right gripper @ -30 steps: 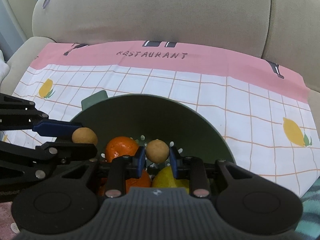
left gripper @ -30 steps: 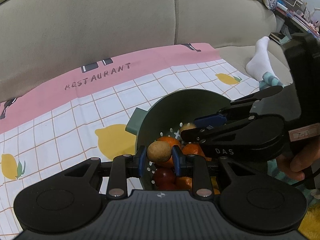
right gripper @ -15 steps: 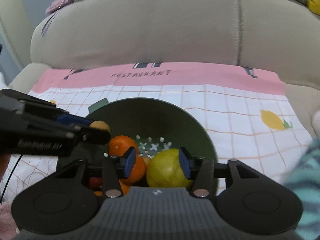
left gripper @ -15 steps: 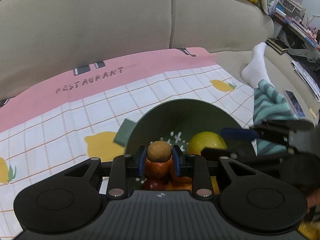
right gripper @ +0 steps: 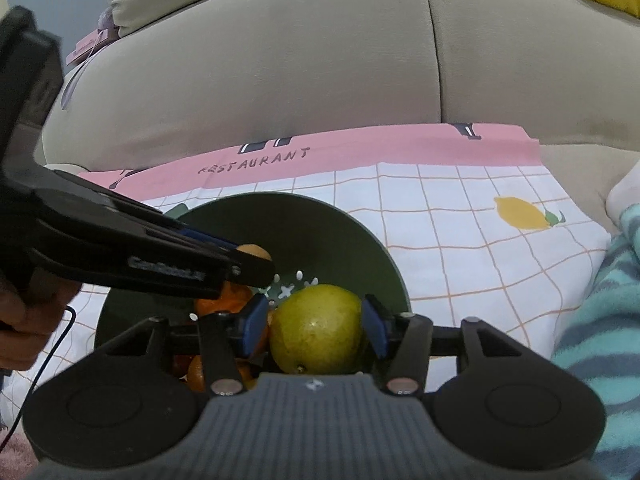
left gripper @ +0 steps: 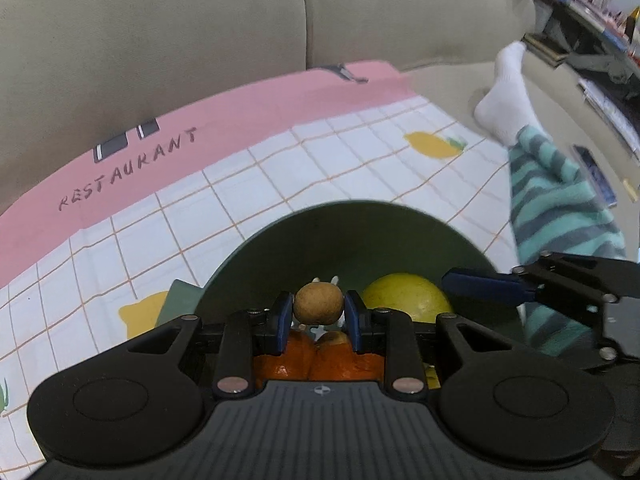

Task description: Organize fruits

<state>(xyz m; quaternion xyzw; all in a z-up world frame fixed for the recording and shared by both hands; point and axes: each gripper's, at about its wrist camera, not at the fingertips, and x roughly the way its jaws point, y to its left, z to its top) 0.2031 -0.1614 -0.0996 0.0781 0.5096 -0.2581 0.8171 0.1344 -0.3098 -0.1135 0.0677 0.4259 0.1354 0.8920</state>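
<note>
While my left hand-held gripper [left gripper: 319, 317] pinches a brown fruit [left gripper: 319, 304] over the bowl [right gripper: 360, 240], my right hand-held gripper [right gripper: 315, 326], jaws just widened, straddles the pear [right gripper: 316, 330] unclamped; next, close.

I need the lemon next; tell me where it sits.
The lemon lies in the green bowl, on its right side beside the oranges, between the open right gripper fingers.

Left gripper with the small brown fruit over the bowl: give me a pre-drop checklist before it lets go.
1. Left gripper shut on the small brown fruit: ok.
2. Fruit over the green bowl, not the cloth: ok.
3. Right gripper empty: ok; its jaws have just been opening and stand apart around the yellow-green fruit in the bowl.
4. Room below among the oranges: cannot tell.
5. Grippers apart: ok.
</note>
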